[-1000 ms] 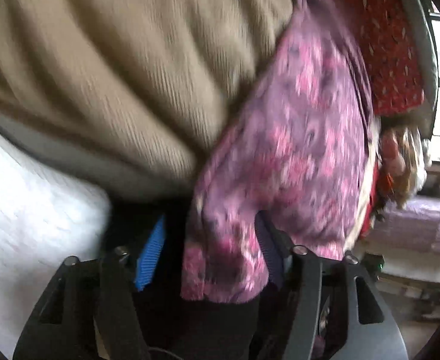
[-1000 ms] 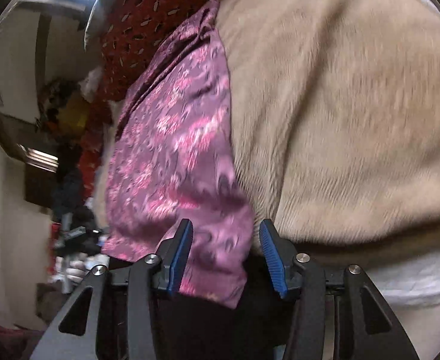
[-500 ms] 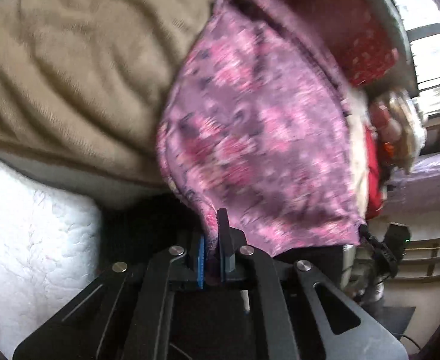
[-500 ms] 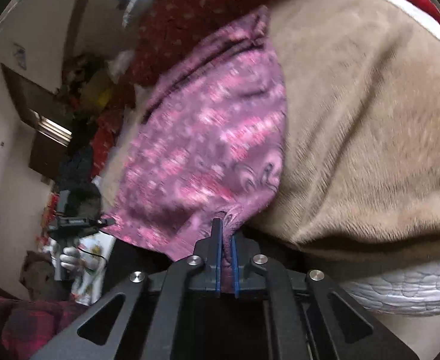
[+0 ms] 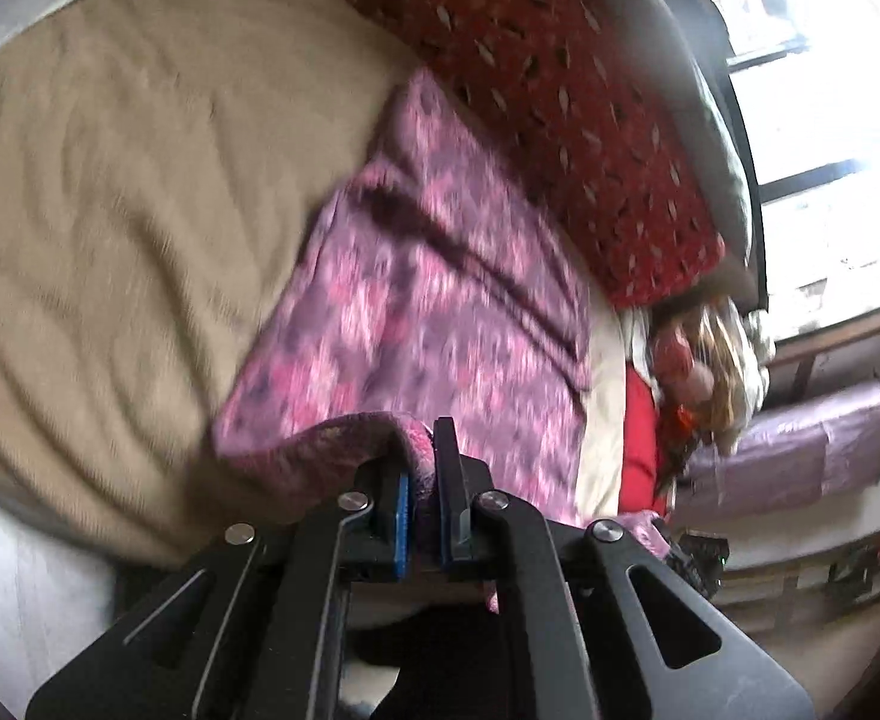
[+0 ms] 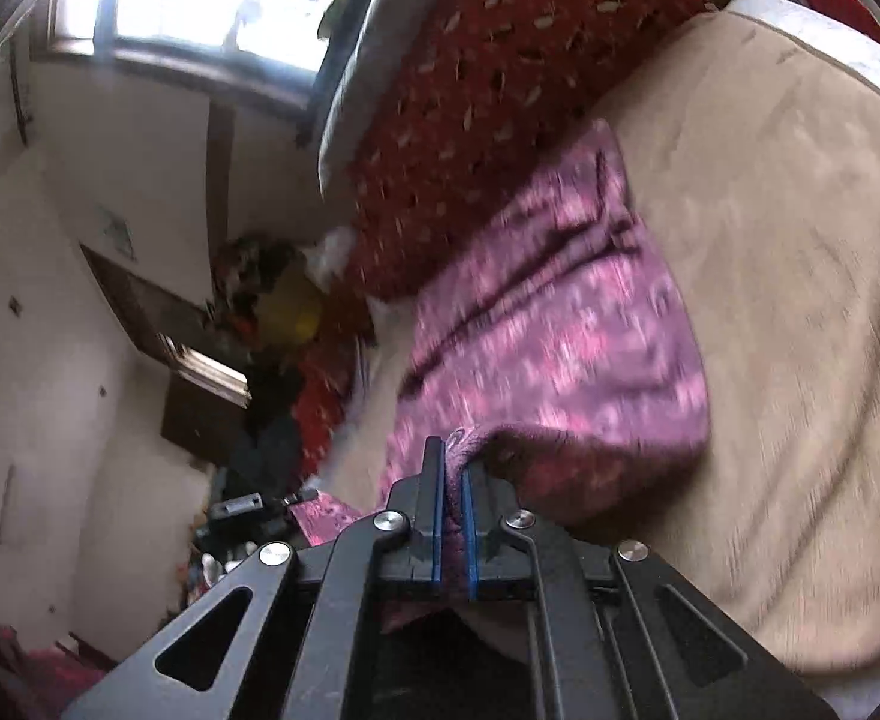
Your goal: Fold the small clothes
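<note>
You have a soft woven cloth garment (image 5: 440, 324) printed in pink and purple, faintly sheeny, pinched at its edge. It lies on a matt tan blanket (image 5: 128, 192) with a ribbed, fuzzy nap. Your left gripper (image 5: 423, 480) and right gripper (image 6: 451, 480) are matt black plastic with shiny metal screws and blue rubbery pads (image 6: 435, 516).
</note>
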Available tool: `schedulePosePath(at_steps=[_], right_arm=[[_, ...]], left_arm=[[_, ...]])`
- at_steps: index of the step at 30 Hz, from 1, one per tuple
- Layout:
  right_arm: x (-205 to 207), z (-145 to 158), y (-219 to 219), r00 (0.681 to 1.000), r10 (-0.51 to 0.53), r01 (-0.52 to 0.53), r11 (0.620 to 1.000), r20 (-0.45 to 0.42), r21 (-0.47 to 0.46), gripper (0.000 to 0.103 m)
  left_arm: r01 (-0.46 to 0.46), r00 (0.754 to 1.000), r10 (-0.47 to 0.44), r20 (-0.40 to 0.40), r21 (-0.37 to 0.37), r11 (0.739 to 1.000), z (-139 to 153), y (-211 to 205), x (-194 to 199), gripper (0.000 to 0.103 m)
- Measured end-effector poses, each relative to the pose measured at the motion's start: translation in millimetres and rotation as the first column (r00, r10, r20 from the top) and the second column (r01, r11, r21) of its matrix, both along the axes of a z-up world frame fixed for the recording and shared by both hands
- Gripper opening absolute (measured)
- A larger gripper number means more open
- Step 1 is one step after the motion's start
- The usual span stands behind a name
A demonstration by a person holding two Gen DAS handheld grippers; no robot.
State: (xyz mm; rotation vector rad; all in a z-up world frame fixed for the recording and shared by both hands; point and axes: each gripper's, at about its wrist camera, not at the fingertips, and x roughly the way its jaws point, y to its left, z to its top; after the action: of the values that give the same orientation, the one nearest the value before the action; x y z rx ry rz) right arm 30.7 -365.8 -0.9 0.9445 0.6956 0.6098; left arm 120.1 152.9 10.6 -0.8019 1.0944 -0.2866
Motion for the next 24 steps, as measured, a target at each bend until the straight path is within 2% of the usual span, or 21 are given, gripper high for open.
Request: schedulePosePath(at_steps=[6, 14, 19, 24], right_arm=[[62, 1, -16, 0.996, -0.085, 0.085, 0.995, 0.002, 0.049, 0.005], [153, -22, -27, 0.986, -0.157, 0.162, 0.978, -0.050, 0.128, 0.005], [209, -39, -39, 0.971, -0.226, 0.236, 0.957, -0.079, 0.170, 0.005], [262, -62, -49, 0.948, -0.284, 0.305, 0.940, -0.142, 0.155, 0.005]], left_arm=[[-0.093, 0.996, 0.093, 0.000, -0.003, 0.996, 5, 12, 68, 0.005], [-0.114, 0.993, 0.114, -0.010, 0.013, 0.993, 3, 5, 164, 0.005], [-0.142, 0.989, 0.143, -0.028, 0.012, 0.990, -5, 3, 224, 0.005], [-0.166, 0.983, 0.170, -0.069, 0.049, 0.985, -25, -2, 285, 0.005]])
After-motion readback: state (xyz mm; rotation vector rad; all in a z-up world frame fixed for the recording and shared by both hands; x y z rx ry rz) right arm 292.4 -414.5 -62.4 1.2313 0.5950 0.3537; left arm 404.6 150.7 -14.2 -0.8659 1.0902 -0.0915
